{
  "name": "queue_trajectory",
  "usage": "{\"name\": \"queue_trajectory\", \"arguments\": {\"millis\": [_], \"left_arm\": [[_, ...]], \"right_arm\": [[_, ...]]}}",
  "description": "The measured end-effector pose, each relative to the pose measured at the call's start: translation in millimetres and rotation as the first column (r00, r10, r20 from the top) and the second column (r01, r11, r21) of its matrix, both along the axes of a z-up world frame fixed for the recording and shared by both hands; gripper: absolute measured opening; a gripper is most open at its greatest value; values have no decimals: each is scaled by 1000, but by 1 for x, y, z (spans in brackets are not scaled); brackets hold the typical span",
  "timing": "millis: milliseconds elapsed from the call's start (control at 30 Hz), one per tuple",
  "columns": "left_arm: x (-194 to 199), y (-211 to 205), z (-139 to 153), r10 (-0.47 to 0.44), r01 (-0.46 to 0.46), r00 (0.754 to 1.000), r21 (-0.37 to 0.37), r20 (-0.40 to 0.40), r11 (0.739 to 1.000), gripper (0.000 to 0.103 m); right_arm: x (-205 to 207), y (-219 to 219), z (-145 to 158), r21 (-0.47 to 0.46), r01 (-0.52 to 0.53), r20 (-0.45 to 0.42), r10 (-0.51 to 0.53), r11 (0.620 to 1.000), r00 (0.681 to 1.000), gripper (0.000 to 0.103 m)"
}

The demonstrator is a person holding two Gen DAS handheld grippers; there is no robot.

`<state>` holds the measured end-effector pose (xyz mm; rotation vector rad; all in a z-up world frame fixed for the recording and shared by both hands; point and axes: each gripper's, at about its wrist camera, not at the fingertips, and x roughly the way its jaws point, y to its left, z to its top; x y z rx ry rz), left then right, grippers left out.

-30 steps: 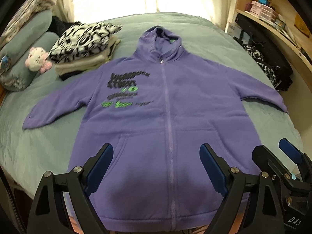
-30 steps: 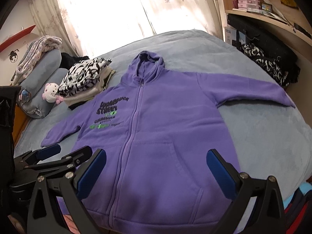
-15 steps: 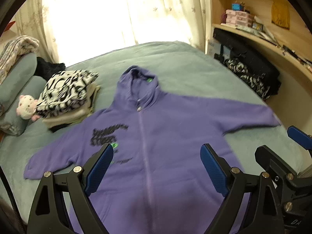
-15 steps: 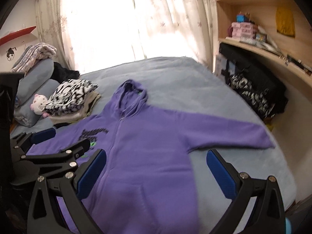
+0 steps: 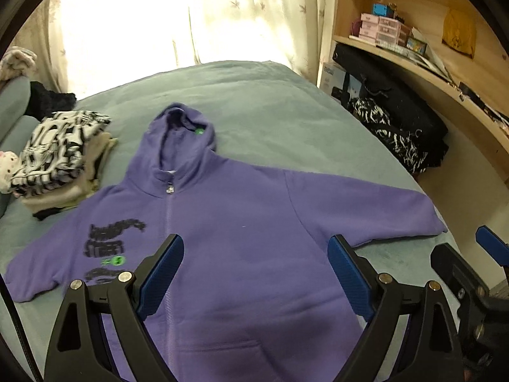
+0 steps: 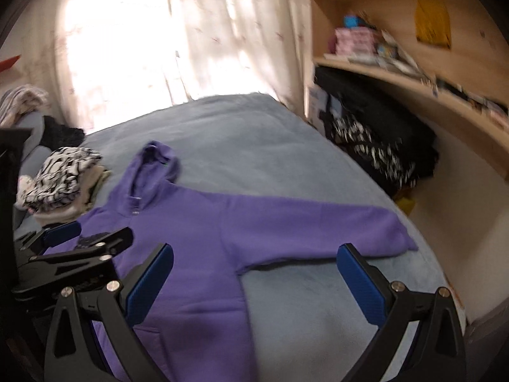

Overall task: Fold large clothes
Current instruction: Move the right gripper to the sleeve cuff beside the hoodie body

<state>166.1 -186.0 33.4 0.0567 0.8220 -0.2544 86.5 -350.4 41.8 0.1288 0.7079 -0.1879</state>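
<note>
- Purple zip-front hoodie (image 5: 241,222) of fleece-like fabric lies flat and face up on the grey-blue bed (image 5: 270,102), zipped closed.
- Its long axis runs from the hem, nearest the cameras, up to the hood (image 5: 181,130), which points toward the curtained window (image 5: 152,16).
- Two sleeves spread out sideways: one (image 5: 366,210) reaches toward the wooden shelving side of the bed, the other (image 5: 35,273) toward the pillow side.
- Black lettering and small green marks (image 5: 111,248) sit on the chest panel beside the zip; the text is too blurred to read.
- One front pocket opening (image 6: 210,310) shows in the right wrist view.
- Left gripper (image 5: 254,280) hangs above the hoodie's lower body, its blue-padded jaws spread wide with nothing between them.
- Right gripper (image 6: 254,283) hangs above the hoodie's side and the bare bed under the outstretched sleeve, jaws likewise wide apart and empty.
- One stack of folded clothes (image 5: 60,159), topped by a black-and-white patterned piece, rests on the bed just beside the hoodie's shoulder.
- One white plush toy (image 5: 6,168) peeks in at the picture's left edge next to that stack.
- One dark heap of black and zebra-print fabric (image 5: 394,127) sits under the wooden shelf (image 5: 413,60), off the bed.
- Pink boxes (image 5: 378,28) stand on the shelf; their number is unclear.
</note>
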Motion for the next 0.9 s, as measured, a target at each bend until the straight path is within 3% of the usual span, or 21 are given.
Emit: {"name": "queue_trajectory", "arguments": {"millis": [167, 400, 533, 767, 900], "left_arm": [[18, -24, -33, -5, 5, 1000, -5, -27, 1000, 91], [47, -52, -80, 25, -17, 994, 78, -103, 997, 91], [63, -57, -99, 67, -56, 990, 92, -121, 994, 91], [75, -63, -114, 72, -62, 991, 89, -114, 994, 90], [80, -62, -119, 113, -101, 984, 90, -138, 991, 88]], "right_arm": [[22, -51, -42, 73, 119, -83, -113, 990, 990, 103], [38, -130, -97, 156, 322, -196, -290, 934, 937, 103], [44, -175, -125, 230, 433, -247, -378, 872, 892, 102], [46, -230, -164, 389, 564, -314, -471, 729, 825, 89], [48, -240, -165, 405, 594, -302, -512, 695, 804, 85]]}}
